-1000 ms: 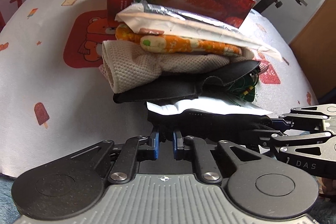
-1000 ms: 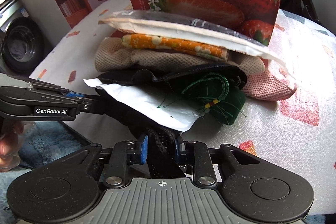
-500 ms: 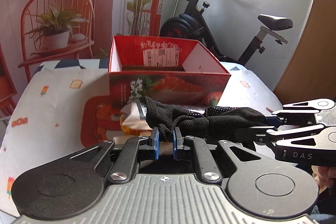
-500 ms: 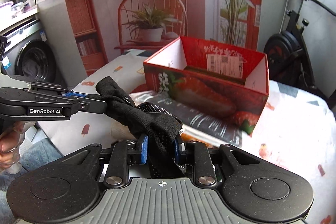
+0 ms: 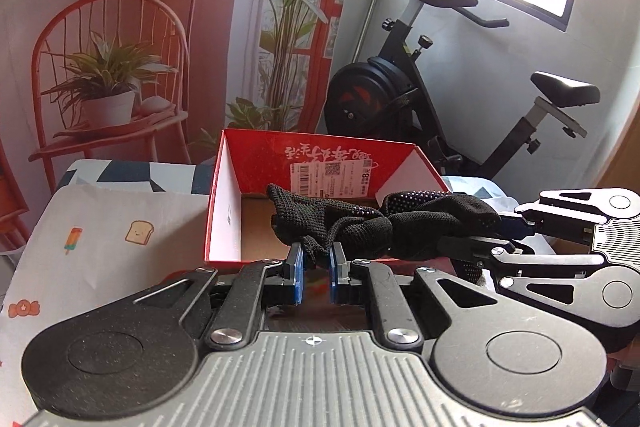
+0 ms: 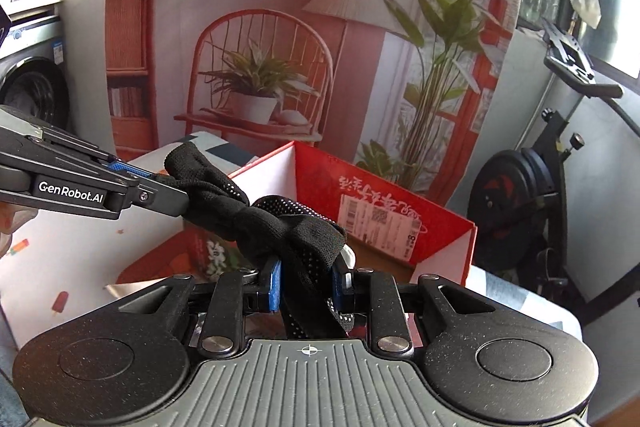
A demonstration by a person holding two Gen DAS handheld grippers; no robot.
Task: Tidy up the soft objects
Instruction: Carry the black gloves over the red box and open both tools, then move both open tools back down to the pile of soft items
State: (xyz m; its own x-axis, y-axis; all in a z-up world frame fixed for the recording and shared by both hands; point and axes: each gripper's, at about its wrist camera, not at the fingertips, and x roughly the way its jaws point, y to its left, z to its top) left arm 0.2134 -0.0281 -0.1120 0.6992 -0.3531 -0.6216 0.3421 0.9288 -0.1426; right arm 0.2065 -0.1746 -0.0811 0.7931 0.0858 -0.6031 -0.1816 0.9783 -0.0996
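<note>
A black knitted glove with white grip dots (image 5: 372,223) (image 6: 280,215) hangs stretched between both grippers, in the air at the near rim of the red strawberry box (image 5: 320,163) (image 6: 384,211). My left gripper (image 5: 316,259) is shut on one end of the glove. My right gripper (image 6: 306,277) is shut on the other end, and it reaches in from the right in the left wrist view (image 5: 508,233). The box stands open and its brown cardboard floor shows bare. The stack of soft things is hidden below the grippers.
The table wears a white cloth (image 5: 100,227) with ice-lolly and toast prints. Behind the box stand an exercise bike (image 5: 460,99), a red chair with a potted plant (image 5: 108,95), and a washing machine (image 6: 28,83) at far left.
Both grippers rose from the stack on the table with the black glove between them and moved toward the box. The stack dropped out of view and the open box interior came into sight.
</note>
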